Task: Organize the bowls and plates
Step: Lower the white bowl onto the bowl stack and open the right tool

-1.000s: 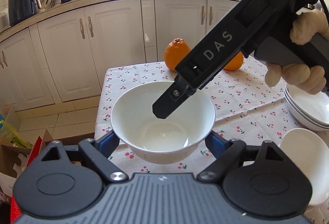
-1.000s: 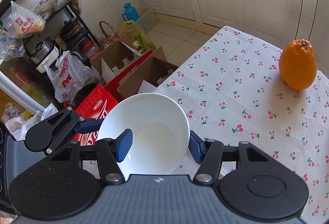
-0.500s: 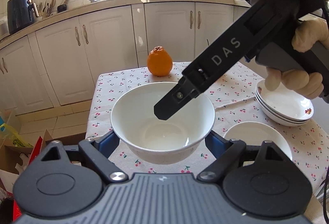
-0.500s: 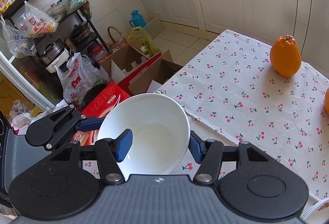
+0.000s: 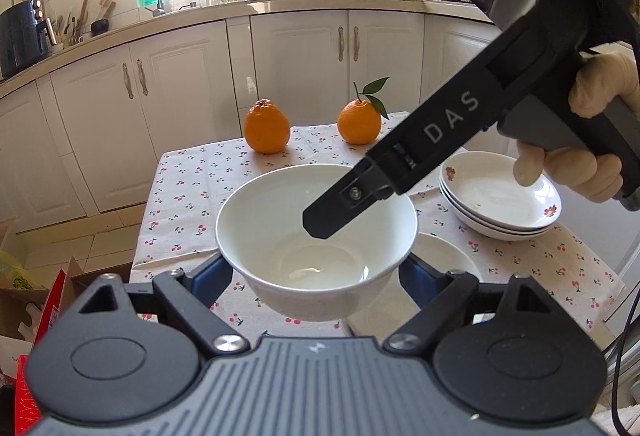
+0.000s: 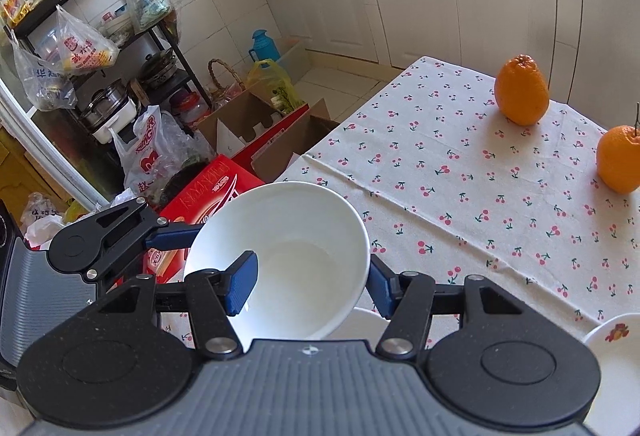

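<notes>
A white bowl (image 5: 316,236) is held in the air above the cherry-print table (image 5: 192,187). My left gripper (image 5: 316,276) grips it from both sides across its body. My right gripper (image 6: 308,284) pinches its rim, one blue pad (image 6: 240,284) inside the bowl and the other outside; its finger (image 5: 340,207) reaches into the bowl in the left wrist view. A second white bowl (image 5: 444,260) sits on the table just under and right of the held bowl. A stack of flower-print plates (image 5: 500,199) sits at the right.
Two oranges (image 5: 267,125) (image 5: 359,121) stand at the table's far edge. White cabinets (image 5: 180,83) line the wall behind. Cardboard boxes (image 6: 256,131) and bags (image 6: 156,151) crowd the floor left of the table.
Both grippers have carried the bowl to the right over the table. The plate stack, the second bowl and the second orange have come further into view.
</notes>
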`<state>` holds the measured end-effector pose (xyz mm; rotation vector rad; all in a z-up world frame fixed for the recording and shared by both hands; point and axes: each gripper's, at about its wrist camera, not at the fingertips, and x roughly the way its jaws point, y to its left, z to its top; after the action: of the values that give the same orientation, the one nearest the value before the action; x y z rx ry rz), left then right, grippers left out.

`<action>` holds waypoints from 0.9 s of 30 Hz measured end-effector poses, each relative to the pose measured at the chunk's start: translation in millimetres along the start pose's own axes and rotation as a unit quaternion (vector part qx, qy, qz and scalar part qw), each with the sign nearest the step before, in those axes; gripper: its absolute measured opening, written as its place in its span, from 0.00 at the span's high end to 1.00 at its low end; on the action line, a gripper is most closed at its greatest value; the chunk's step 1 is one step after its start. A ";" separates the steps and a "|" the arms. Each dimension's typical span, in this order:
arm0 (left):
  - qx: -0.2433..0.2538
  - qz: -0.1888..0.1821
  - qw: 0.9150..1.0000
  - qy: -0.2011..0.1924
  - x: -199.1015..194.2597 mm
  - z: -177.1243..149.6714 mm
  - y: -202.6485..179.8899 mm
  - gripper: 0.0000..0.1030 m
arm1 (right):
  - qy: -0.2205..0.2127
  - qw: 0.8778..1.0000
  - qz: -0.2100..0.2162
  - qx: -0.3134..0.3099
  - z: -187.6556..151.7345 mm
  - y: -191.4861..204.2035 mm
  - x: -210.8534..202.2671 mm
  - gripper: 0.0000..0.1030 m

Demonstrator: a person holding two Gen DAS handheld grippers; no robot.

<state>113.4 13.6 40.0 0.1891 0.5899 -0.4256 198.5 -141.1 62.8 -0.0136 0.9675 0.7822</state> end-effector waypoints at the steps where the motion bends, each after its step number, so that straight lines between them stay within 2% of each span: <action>1: 0.001 -0.002 1.000 -0.001 -1.2 -0.4 -3.4 0.13 | -0.002 1.000 -0.001 0.000 -2.8 -0.4 -3.2 0.38; 13: 0.016 -0.034 0.999 0.008 1.0 -6.8 -32.3 0.13 | -0.015 1.000 -0.018 0.017 -39.3 -9.5 -29.0 0.38; 27: 0.021 -0.051 0.998 0.037 18.6 -13.8 -47.1 0.13 | -0.004 0.999 -0.026 0.040 -63.8 -27.6 -21.0 0.37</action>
<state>99.7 -30.9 15.6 0.2159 0.6665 -0.5309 161.7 -195.5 31.9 0.0342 0.9869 0.6938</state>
